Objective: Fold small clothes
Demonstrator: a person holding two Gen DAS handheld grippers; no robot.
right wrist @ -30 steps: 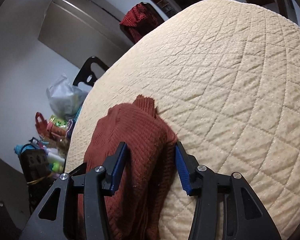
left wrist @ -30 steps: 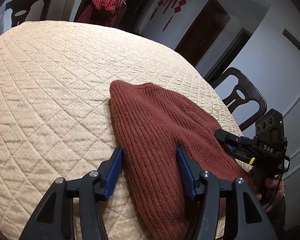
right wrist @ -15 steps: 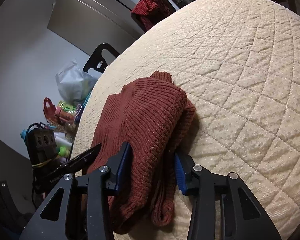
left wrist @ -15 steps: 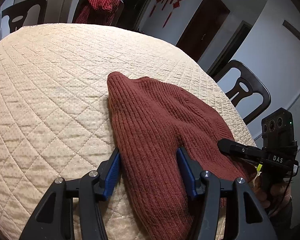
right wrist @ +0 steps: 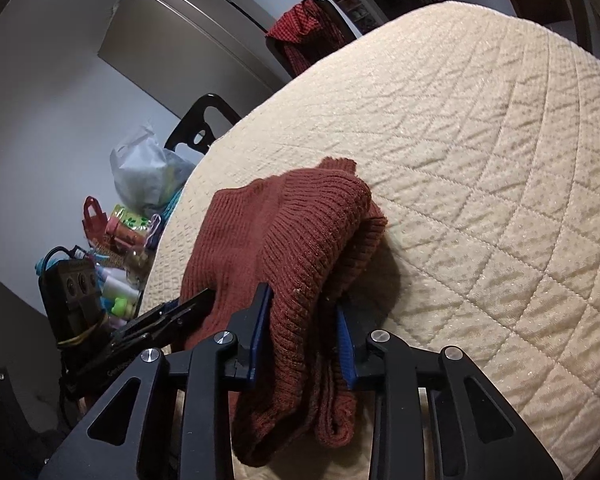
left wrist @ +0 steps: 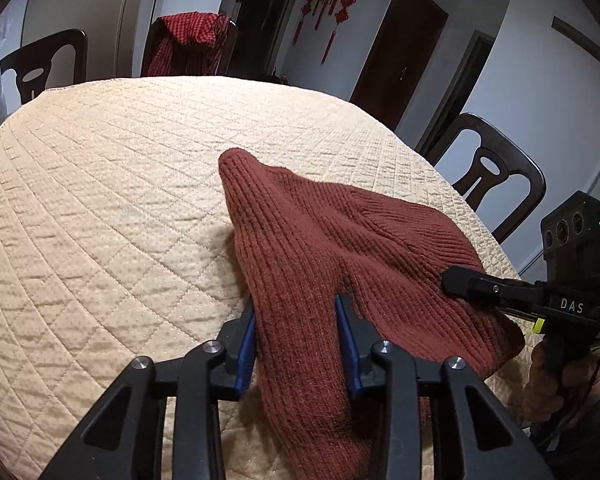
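A rust-red knit sweater (left wrist: 332, 236) lies bunched at the near edge of the quilted beige table (left wrist: 100, 200). My left gripper (left wrist: 296, 320) is shut on a thick fold of the sweater, lifted off the cloth. My right gripper (right wrist: 304, 320) is shut on the sweater's other side (right wrist: 300, 232), with folded layers hanging down between its blue pads. Each gripper shows in the other's view: the right gripper (left wrist: 452, 276) at the sweater's right edge, the left one (right wrist: 204, 300) at its left edge.
Dark wooden chairs (left wrist: 496, 172) stand around the table; one at the far side has a red checked garment (left wrist: 188, 44) draped on it. A plastic bag (right wrist: 144, 168) and colourful clutter (right wrist: 116, 240) sit beyond the table's left edge. Dark doors (left wrist: 396, 44) line the back wall.
Both grippers have closed in on the sweater and raised it. The garment has bunched up higher between them, and folded layers now hang from the right gripper.
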